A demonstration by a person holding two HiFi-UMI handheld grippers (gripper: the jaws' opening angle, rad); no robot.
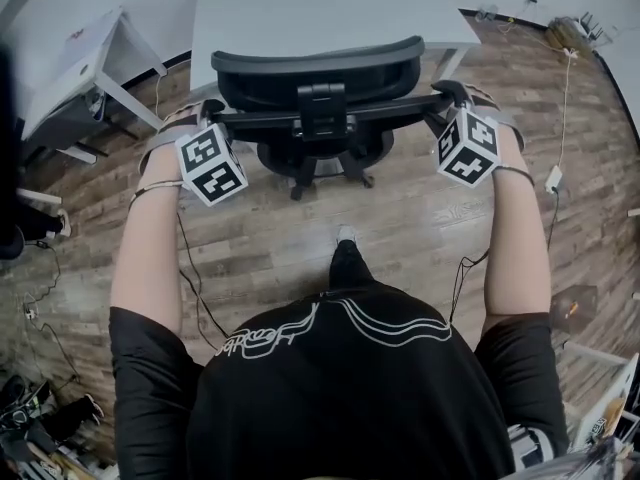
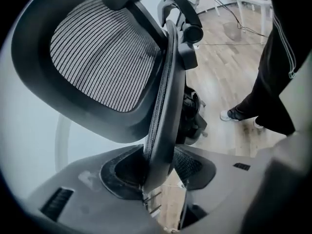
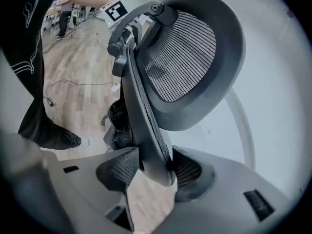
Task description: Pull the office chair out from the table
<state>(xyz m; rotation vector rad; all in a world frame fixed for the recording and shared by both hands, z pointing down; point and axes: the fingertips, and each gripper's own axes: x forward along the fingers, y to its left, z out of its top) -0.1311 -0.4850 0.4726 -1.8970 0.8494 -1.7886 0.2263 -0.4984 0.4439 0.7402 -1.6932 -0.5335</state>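
head view has the office chair [image 1: 318,78] at upper centre of the frame. its back faces the person, its headrest overlaps the near edge of the white table [image 1: 300,8], and its base and castors stand on the wood floor [image 1: 400,218] just below that edge.

the left gripper [image 1: 213,110] holds the backrest's left end and the right gripper [image 1: 452,93] holds its right end. left gripper view shows the left gripper's jaws pinching the backrest's thin mesh edge, which stands upright between the pads [image 2: 122,172]. right gripper view shows the same hold, with the jaws pressed on either side of the frame edge.

directly below the chair base in the frame, the person's shoe [image 1: 346,234] stands on the floor. a second white table [image 1: 80,68] with slanted legs sits at upper left, near the chair but apart from it. thin cables [image 1: 190,268] trail from the grippers across the boards, and a small white plug block [image 1: 552,178] lies at the right with a cord running up to a tangle in the upper right corner.

each marker cube [image 1: 211,163] bears black-and-white square patterns, no letters. the black shirt [image 1: 340,388] has a white line print with script i cannot read.
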